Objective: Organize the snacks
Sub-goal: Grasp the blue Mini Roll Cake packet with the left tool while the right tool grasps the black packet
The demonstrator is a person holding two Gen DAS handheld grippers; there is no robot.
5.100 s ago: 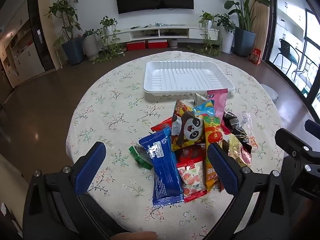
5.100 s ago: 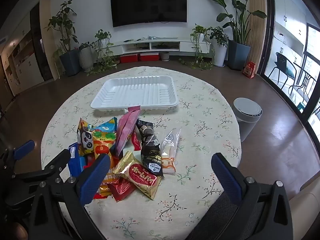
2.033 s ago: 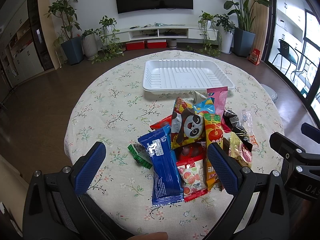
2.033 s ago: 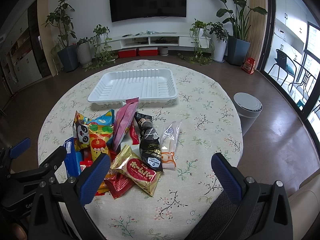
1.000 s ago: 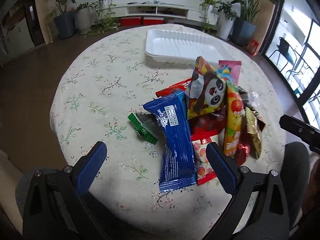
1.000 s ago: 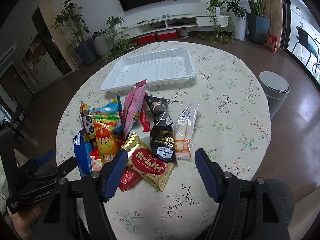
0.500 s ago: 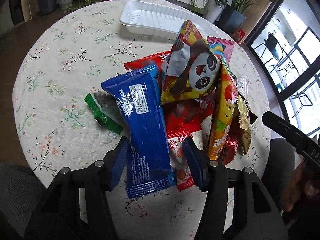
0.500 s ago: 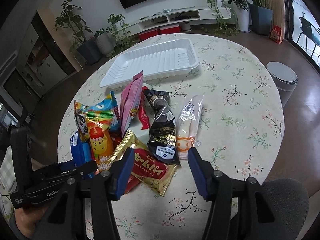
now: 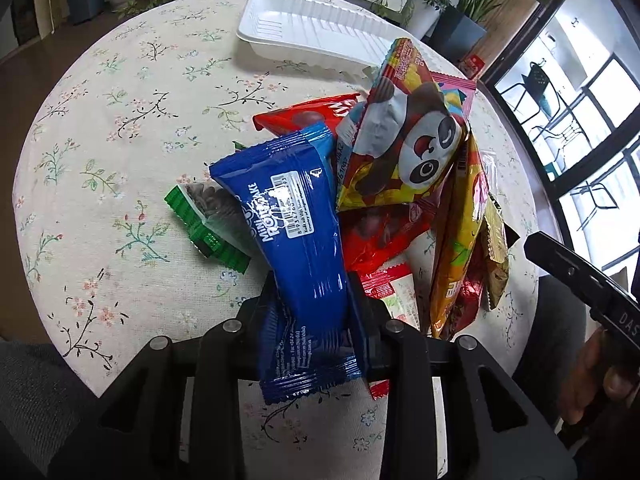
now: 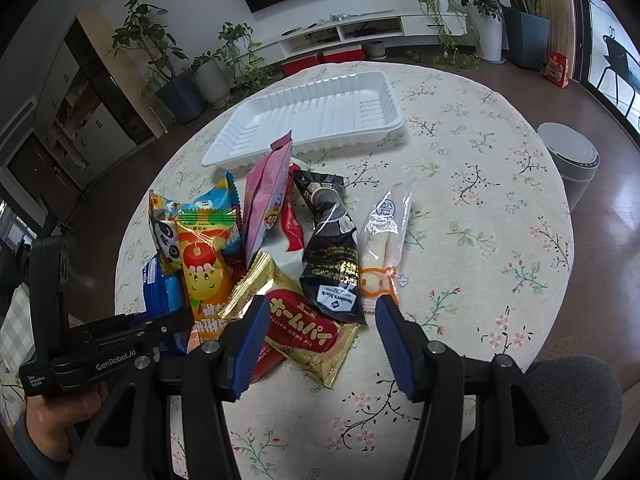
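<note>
A pile of snack packets lies on the round floral table (image 9: 120, 92). My left gripper (image 9: 310, 304) is shut on the lower part of a blue mini-roll cake packet (image 9: 292, 216). Beside it lie a green packet (image 9: 200, 220), a panda packet (image 9: 404, 140) and red packets (image 9: 384, 228). An empty white tray (image 9: 316, 28) sits at the far side; it also shows in the right wrist view (image 10: 316, 116). My right gripper (image 10: 320, 320) is open and empty, low over a gold pie packet (image 10: 296, 324) and a black packet (image 10: 332, 248).
A clear packet with a white snack (image 10: 384, 240) lies right of the black one. A pink packet (image 10: 268, 196) and a yellow packet (image 10: 204, 256) stand in the pile. A white bin (image 10: 568, 160) stands on the floor to the right. Plants line the far wall.
My left gripper has come down onto the pile and closed on the blue packet. My right gripper has narrowed and moved down closer to the gold and black packets.
</note>
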